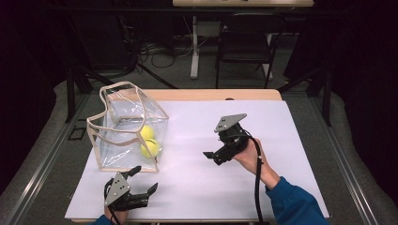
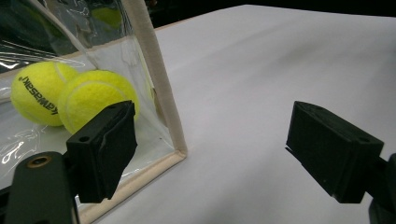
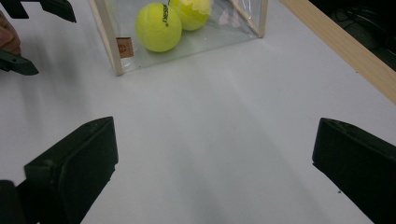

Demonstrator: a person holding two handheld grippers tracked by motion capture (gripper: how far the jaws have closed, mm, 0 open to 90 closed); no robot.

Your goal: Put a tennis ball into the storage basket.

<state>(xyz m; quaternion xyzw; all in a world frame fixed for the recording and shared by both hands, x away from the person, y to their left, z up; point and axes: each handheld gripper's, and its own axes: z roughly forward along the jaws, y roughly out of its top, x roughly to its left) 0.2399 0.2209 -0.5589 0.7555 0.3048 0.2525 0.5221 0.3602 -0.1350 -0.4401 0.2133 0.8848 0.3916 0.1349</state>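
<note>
- Clear bag sits at about 9 o'clock on the white table, two tennis balls inside.
- Left gripper at 7 o'clock, just beside the bag, fingers spread, holding nothing.
- Right gripper mid-table, fingers spread wide too.

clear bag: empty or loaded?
Loaded. Two yellow tennis balls sit side by side on the floor of the clear bag, visible through its wall; the bag stands upright.

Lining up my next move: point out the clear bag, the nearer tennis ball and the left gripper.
Clear bag [image 1: 155,108]: high view, right top rim.
Nearer tennis ball [image 1: 149,148]: high view, middle of ball.
Left gripper [image 1: 146,180]: high view, midway between its open fingertips.
</note>
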